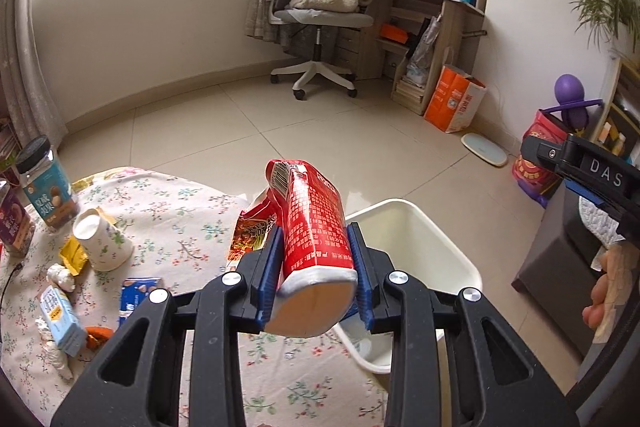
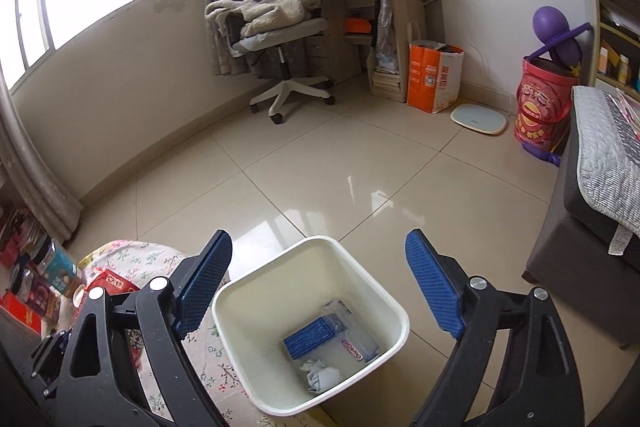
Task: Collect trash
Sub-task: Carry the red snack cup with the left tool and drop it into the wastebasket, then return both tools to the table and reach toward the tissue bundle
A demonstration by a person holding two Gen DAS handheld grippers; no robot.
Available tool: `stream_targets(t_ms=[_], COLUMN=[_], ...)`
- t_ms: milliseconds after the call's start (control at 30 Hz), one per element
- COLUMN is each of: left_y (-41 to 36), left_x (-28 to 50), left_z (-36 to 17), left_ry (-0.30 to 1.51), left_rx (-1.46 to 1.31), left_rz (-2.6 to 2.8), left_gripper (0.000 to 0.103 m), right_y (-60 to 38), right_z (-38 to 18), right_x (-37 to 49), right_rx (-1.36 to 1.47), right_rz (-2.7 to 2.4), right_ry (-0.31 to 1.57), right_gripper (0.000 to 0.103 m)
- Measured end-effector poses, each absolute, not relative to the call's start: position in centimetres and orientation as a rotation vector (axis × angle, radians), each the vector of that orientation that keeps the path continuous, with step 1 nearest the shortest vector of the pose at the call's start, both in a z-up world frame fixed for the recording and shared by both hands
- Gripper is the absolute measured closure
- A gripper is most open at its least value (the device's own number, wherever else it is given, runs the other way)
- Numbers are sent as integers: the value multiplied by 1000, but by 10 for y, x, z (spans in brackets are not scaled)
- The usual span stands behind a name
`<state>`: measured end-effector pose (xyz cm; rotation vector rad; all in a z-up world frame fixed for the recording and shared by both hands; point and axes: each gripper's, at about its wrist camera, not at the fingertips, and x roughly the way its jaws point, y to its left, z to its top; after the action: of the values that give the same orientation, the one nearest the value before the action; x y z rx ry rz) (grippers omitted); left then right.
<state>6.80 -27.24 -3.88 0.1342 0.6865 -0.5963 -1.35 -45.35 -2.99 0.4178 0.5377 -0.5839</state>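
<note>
Left claw (image 1: pixel 316 267) clamps red can (image 1: pixel 312 227).

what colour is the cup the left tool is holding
Red with white print, seen best in the left wrist view: cup.

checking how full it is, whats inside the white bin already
In the right wrist view the white bin holds a blue box, a clear wrapper with a red-and-white label and crumpled white paper on its bottom. The near wall hides the closest part of the bottom.
</note>
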Motion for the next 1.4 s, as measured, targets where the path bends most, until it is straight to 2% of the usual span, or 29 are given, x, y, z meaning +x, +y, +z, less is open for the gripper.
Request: stream_targets(t_ms=[133, 233, 300, 600, 933, 1033, 1400], left_y=[-298, -312, -315, -297, -243, -224, -157], left_x=[65, 65, 67, 67, 76, 81, 107], left_z=[-39, -41, -40, -30, -27, -26, -35], left_ry=[733, 786, 807, 750, 657, 635, 649], left_rx=[90, 36, -5, 38, 103, 112, 70], left_rz=[-671, -742, -756, -700, -524, -461, -248], left_gripper=[69, 64, 35, 34, 33, 24, 20], right_y=[-472, -483, -484, -468, -420, -400, -333], right_z=[-30, -29, -27, -23, -20, -20, -21], right_x=[-31, -40, -44, -40, -19, -9, 28], right_rx=[455, 486, 499, 454, 320, 284, 144], right_rz=[-649, -678, -694, -679, -613, -586, -498], right_ry=[497, 469, 448, 431, 456, 469, 501], right_gripper=[12, 11, 9, 7, 7, 7, 7])
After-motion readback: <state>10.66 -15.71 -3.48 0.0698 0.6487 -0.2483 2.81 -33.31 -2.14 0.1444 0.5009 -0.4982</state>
